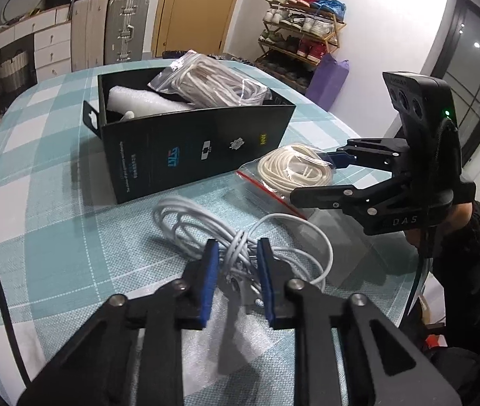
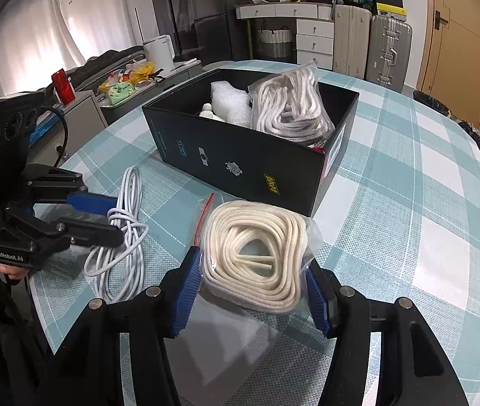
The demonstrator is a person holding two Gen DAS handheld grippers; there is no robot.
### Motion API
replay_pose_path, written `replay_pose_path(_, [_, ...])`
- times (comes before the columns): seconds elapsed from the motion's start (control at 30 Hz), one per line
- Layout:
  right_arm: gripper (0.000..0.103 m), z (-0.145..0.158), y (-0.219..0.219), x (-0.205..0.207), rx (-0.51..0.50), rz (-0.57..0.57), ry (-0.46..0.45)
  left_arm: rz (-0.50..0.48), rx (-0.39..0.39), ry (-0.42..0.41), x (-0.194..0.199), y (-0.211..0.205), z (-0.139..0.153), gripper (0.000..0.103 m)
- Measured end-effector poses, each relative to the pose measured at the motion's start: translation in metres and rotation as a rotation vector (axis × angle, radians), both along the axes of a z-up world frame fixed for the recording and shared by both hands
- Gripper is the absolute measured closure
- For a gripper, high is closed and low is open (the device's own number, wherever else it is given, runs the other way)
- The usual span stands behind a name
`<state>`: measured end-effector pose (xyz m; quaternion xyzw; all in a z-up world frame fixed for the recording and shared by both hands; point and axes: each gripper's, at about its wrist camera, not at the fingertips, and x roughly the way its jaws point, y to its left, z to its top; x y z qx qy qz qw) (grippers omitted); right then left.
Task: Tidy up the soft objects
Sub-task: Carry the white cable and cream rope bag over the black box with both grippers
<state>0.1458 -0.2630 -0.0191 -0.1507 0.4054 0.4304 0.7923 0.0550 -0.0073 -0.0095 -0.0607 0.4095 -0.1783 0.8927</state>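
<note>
A black box (image 1: pixel 185 149) stands on the checked table; it shows in the right wrist view too (image 2: pixel 240 159). Inside lie a bagged white rope (image 2: pixel 290 108) and bubble wrap (image 2: pixel 229 101). A bundled white cable (image 1: pixel 240 243) lies in front of the box. My left gripper (image 1: pixel 238 247) has its pads on both sides of the cable's knot, closing on it; it also shows in the right wrist view (image 2: pixel 118 220). A bag of cream rope (image 2: pixel 253 257) lies beside the box. My right gripper (image 2: pixel 253 270) is open with its pads astride this bag; it shows in the left wrist view (image 1: pixel 311 172).
The teal checked tablecloth (image 2: pixel 409 203) covers a round table. A clear flat bag (image 2: pixel 226 331) lies under the right gripper. Suitcases (image 2: pixel 388 50), drawers and a door stand behind. A shoe rack (image 1: pixel 300 30) is at the far right.
</note>
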Motion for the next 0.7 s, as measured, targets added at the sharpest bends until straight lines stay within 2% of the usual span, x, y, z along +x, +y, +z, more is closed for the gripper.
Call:
replay_pose_path(0.13, [0.046,0.001,0.000,0.001,0.003,0.000,-0.003,-0.001,-0.008,-0.002,0.000,0.002,0.002,0.088])
replay_pose_path(0.4, [0.046,0.007,-0.001,-0.001,0.015,0.005,-0.017,-0.013,0.002,-0.015,-0.002,0.001,0.006,0.089])
replay_pose_path(0.7, [0.046,0.021,-0.004,-0.007,0.031,0.015,-0.051,-0.002,-0.023,-0.045,-0.007,0.009,0.014,0.089])
